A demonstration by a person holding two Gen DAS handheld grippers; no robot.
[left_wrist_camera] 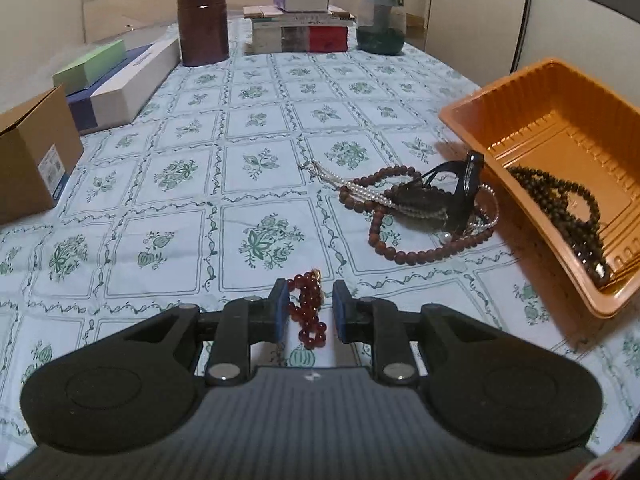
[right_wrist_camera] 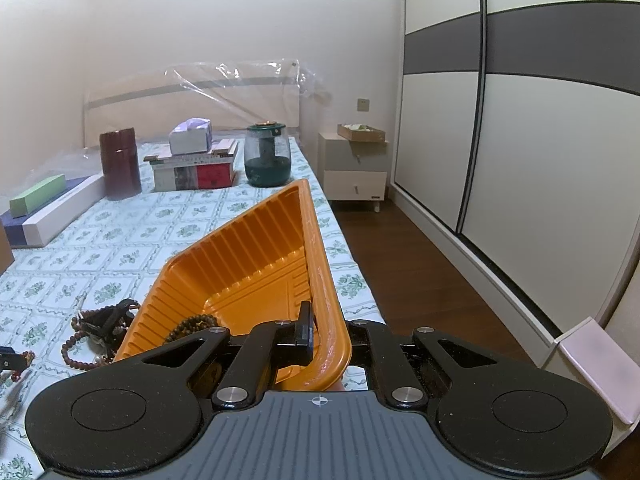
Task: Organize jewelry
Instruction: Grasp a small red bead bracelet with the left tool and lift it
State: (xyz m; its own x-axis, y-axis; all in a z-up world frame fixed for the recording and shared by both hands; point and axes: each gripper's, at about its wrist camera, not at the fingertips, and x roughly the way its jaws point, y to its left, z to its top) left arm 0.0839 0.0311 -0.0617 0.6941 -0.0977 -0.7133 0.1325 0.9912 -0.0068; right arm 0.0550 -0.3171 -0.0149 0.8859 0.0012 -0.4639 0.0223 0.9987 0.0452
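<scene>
The left gripper [left_wrist_camera: 310, 312], fingers apart, is straddling a red bead bracelet [left_wrist_camera: 310, 310]; the right gripper [right_wrist_camera: 326, 336] is clamping the tilted orange tray's [right_wrist_camera: 256, 248] rim.

The left wrist view looks steeply down the patterned bed [left_wrist_camera: 256, 128] from close above, the orange tray [left_wrist_camera: 560, 152] at three o'clock. The right wrist view sits at the tray's [right_wrist_camera: 256, 256] rim, facing more level toward twelve o'clock. Both share the tray and the dark red canister [left_wrist_camera: 203, 24] [right_wrist_camera: 119, 164].
</scene>
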